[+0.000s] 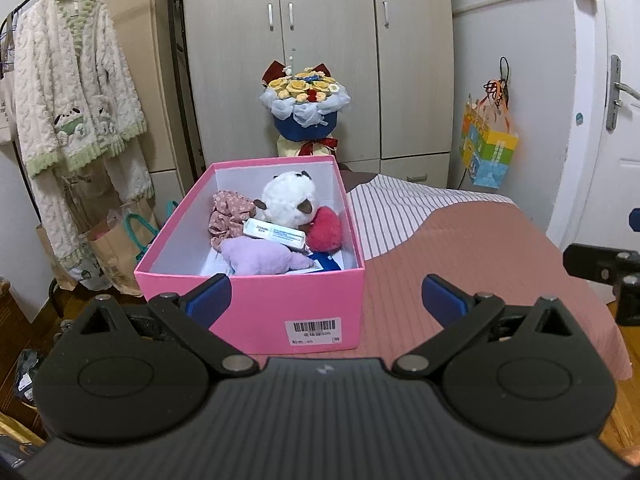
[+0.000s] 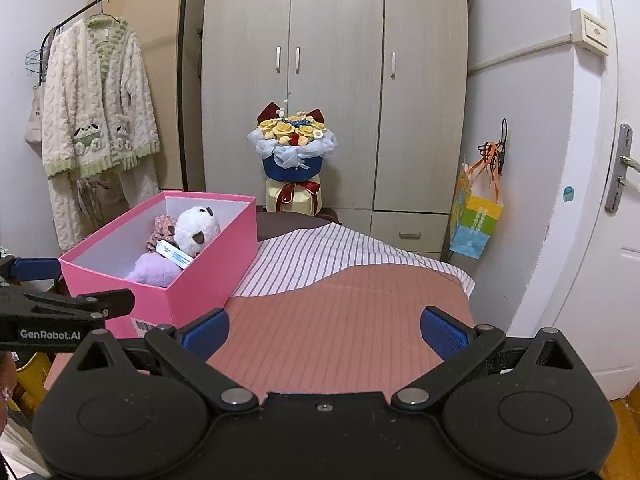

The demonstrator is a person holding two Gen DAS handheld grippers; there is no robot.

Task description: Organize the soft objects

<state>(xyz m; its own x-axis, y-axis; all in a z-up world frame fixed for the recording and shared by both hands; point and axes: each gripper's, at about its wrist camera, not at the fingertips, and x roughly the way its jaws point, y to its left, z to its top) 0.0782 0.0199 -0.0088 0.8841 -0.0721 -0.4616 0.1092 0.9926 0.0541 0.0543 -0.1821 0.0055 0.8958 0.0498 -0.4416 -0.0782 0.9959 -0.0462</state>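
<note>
Soft toys already lie in the pink box (image 1: 256,312), which sits on the bed (image 1: 460,264) at its left side: a white plush (image 1: 290,200) at the back, a floral fabric piece (image 1: 228,214) to its left, a red heart cushion (image 1: 326,228) to its right, and a purple plush (image 1: 260,258) nearest the front wall. A small white carton (image 1: 276,234) rests across the top of the pile, and blue-and-white printed papers (image 1: 326,262) show under the purple plush. Neither is soft, so they may not belong with the rest.

Both pairs of tongs are spread wide and hold nothing. The left tongs (image 1: 326,300) hover just in front of the box's near wall, aimed at the contents. The right tongs (image 2: 324,332) point over the bare striped bedspread (image 2: 340,320) to the right of the box, with no loose item in front of them.

No soft object is visible outside the box, so the gathering step looks finished or nearly so. My guess is that the step in hand is either tidying the contents or picking out the carton. For that, the left tongs would need to rise over the near rim, come down onto the carton's long sides, and close gently so the plush beneath is not dragged along.
</note>
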